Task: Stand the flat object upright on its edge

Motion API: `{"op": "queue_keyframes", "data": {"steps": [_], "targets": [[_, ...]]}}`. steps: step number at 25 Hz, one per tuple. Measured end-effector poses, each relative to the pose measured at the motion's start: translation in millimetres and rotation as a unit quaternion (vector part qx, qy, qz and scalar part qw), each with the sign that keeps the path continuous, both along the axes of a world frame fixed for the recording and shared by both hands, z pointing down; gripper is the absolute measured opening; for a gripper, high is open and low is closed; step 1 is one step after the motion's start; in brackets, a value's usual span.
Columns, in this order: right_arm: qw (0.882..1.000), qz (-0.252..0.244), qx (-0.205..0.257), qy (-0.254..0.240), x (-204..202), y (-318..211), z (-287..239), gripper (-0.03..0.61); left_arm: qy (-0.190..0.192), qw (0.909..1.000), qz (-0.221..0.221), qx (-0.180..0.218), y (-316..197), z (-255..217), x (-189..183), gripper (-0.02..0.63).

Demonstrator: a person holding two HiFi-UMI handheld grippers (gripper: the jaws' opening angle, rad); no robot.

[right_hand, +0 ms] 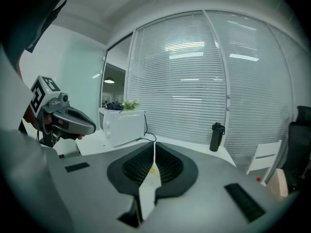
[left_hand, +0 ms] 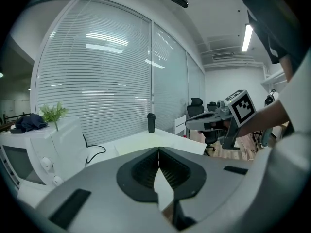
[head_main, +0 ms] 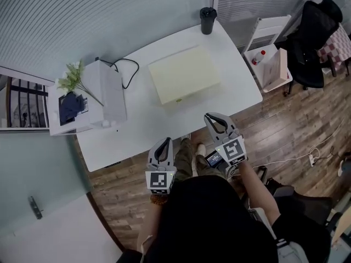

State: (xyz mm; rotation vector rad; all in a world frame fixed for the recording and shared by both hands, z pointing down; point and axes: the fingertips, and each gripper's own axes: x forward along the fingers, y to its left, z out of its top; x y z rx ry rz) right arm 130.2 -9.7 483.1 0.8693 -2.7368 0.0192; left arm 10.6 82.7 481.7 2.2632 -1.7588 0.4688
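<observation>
The flat object is a pale yellow, shallow box [head_main: 184, 73] lying flat on the middle of the white table [head_main: 137, 130]. In the left gripper view the box [left_hand: 138, 141] shows as a pale slab beyond the jaws. Both grippers hang off the table's near edge, above the wooden floor and short of the box. My left gripper [head_main: 163, 142] is shut with nothing in it, jaws pressed together [left_hand: 158, 154]. My right gripper [head_main: 211, 117] is shut and empty too [right_hand: 154, 152], and it sits nearer the box's front right corner.
A black cup [head_main: 208, 19] stands at the table's far corner. A white appliance [head_main: 90, 100] with a green plant and a black cable fills the left end. To the right stand a white chair [head_main: 270, 56] with a bottle and a black office chair [head_main: 311, 43].
</observation>
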Motion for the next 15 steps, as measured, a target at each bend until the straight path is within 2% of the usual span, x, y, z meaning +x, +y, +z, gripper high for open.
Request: {"op": "queue_keyframes", "data": {"steps": [5, 10, 15], "targets": [[1.000, 0.001, 0.007, 0.012, -7.2, -18.3, -10.2, 0.008, 0.004, 0.9999, 0.002, 0.012, -39.1, 3.4, -14.2, 0.007], [0.999, 0.007, 0.020, 0.038, -14.3, -40.8, -20.3, 0.008, -0.015, 0.9986, 0.039, 0.032, -76.3, -2.8, -19.4, 0.008], [0.998, 0.018, 0.029, 0.056, -27.6, -65.0, -30.4, 0.008, 0.000, 0.9978, 0.056, 0.034, -102.9, 6.1, -37.8, 0.008]]}}
